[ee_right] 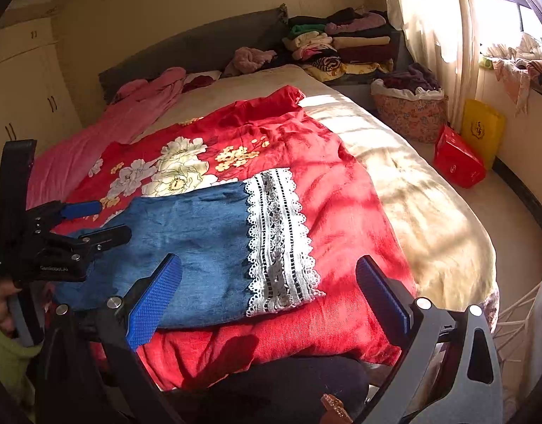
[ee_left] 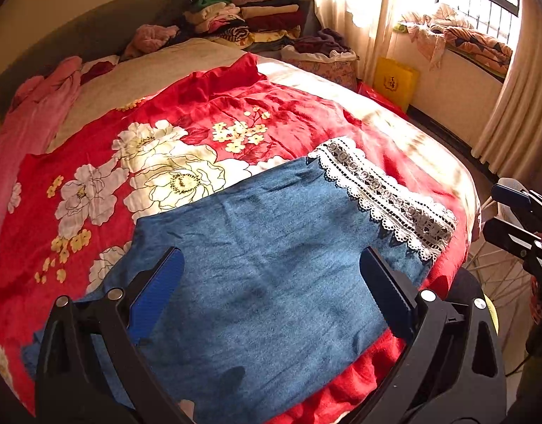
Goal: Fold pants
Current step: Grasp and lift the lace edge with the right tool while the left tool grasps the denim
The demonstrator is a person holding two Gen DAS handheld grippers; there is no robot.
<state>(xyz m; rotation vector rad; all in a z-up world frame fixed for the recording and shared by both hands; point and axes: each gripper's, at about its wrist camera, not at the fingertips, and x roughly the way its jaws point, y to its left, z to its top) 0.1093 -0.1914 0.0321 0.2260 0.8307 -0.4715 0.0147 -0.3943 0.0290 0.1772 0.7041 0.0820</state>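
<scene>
Both grippers hang over the near edge of the bed with their jaws spread wide and nothing between them: the left gripper [ee_left: 271, 282] above the blue denim, the right gripper [ee_right: 267, 289] nearer the hem. The denim pants [ee_left: 263, 247] lie flat on the red floral blanket [ee_left: 129, 162], apparently already doubled, their white lace hem [ee_left: 387, 194] pointing toward the window side. Judging from this, the fold is partly done and a further fold lies ahead; the next move would call for each gripper to come down and pinch an edge, perhaps the lace end, without catching the blanket beneath. Beyond, folded clothes [ee_left: 256, 17] are stacked by the headboard, and a pink garment [ee_left: 41, 106] sprawls along the far side.
</scene>
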